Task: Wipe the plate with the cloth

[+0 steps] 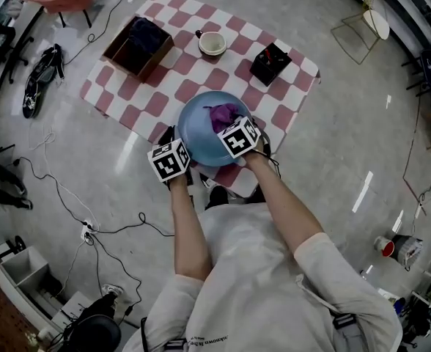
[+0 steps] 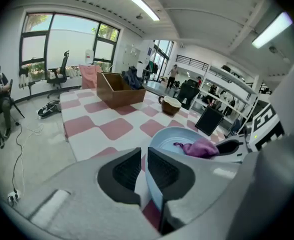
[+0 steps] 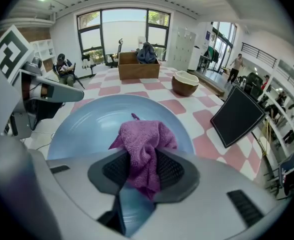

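We are seeing bare checked mat (image 1: pixel 193 75) lying beyond the plate (image 1: pixel 197 127); box (image 1: pixel 138 46), bowl (image 1: pixel 212 44) and black case (image 1: pixel 270 63) are lining its far edge.

Plate (image 1: pixel 198 136): pale blue, plain
Cloth (image 1: pixel 224 114): purple
Mat (image 1: pixel 173 70): pink-red and white checks
Box (image 1: pixel 122 51): brown wood, with dark blue fabric inside
Bowl (image 1: pixel 212 44): cream inside, brown outside
Panel (image 1: pixel 270 63): black
Left gripper (image 2: pixel 144 156): grey body, black ribbed pads
Right gripper (image 3: pixel 142 159): grey body, black ribbed pads
Cubes (image 1: pixel 169 160): white faces with black square markers
Floor (image 1: pixel 333 123): glossy grey with pale streaks of reflected light
Shirt (image 1: pixel 252 270): white
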`<state>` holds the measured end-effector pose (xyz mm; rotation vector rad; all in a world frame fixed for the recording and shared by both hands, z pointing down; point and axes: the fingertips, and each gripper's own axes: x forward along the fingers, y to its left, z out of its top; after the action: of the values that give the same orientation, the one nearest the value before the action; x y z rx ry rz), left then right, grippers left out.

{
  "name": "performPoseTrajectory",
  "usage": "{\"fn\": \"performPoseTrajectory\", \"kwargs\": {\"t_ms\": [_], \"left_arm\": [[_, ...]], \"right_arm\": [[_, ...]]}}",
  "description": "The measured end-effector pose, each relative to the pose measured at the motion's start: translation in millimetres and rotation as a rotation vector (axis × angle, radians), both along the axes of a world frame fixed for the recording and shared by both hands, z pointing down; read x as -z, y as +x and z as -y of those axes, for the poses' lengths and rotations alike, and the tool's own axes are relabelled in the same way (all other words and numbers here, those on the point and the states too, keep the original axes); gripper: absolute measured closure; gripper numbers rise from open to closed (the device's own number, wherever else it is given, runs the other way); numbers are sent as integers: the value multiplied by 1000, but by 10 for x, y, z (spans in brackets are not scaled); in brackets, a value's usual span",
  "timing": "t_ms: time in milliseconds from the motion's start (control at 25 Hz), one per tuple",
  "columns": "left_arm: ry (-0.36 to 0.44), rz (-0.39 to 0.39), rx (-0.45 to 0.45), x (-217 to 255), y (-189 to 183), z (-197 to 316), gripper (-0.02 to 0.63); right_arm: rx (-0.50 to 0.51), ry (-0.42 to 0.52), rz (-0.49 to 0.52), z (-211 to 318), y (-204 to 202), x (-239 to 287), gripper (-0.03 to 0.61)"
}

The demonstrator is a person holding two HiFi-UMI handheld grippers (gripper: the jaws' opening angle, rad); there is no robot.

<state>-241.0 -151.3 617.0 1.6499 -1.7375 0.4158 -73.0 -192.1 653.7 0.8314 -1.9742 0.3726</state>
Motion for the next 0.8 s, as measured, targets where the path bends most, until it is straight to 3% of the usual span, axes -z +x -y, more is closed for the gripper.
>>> {"fn": "performPoseTrajectory", "kwargs": {"t_ms": [440, 800], "left_arm": [[79, 18, -18, 446, 534, -486, 603], [119, 32, -64, 615, 1423, -937, 604]], "right_arm": [[-34, 99, 277, -416, 203, 553, 439], [2, 35, 454, -1083, 839, 809, 439]]}}
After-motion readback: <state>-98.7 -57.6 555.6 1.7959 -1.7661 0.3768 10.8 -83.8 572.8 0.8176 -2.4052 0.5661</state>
